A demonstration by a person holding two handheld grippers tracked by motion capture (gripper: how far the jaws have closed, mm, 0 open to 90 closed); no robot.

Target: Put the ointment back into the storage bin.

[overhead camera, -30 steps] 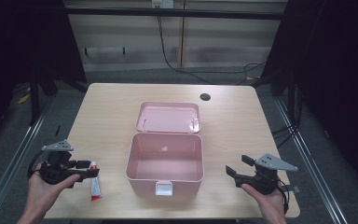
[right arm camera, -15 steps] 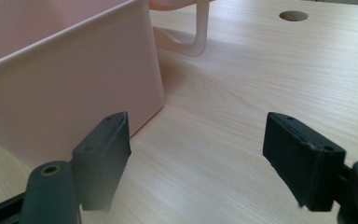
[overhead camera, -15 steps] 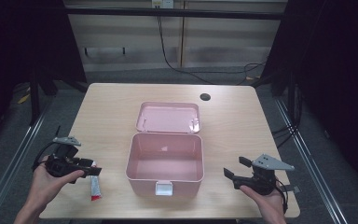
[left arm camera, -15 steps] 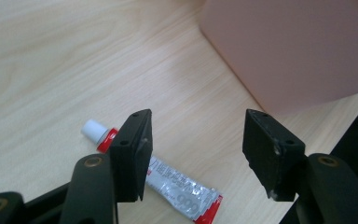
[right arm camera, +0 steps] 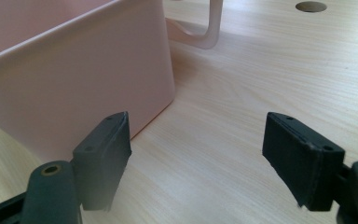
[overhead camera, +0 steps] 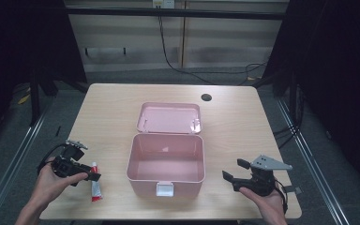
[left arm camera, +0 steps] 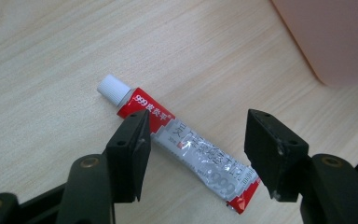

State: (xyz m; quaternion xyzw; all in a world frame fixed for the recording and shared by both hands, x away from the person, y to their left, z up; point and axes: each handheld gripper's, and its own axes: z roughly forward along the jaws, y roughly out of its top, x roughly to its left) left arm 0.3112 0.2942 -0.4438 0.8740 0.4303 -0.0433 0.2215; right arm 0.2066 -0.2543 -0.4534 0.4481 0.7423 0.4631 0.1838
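The wooden table [overhead camera: 243, 122] carries an open pink box [overhead camera: 165, 159], its lid [overhead camera: 169, 117] laid back flat behind it. Right of the box, the right gripper [overhead camera: 231, 169] hovers with jaws wide and bare. Left of the box, the left gripper [left arm camera: 193, 140] has just been opening its jaws, which straddle a red-and-silver ointment tube [left arm camera: 186, 148] lying flat on the table, white cap [left arm camera: 113, 89] pointing away; the pads are not pressing it.
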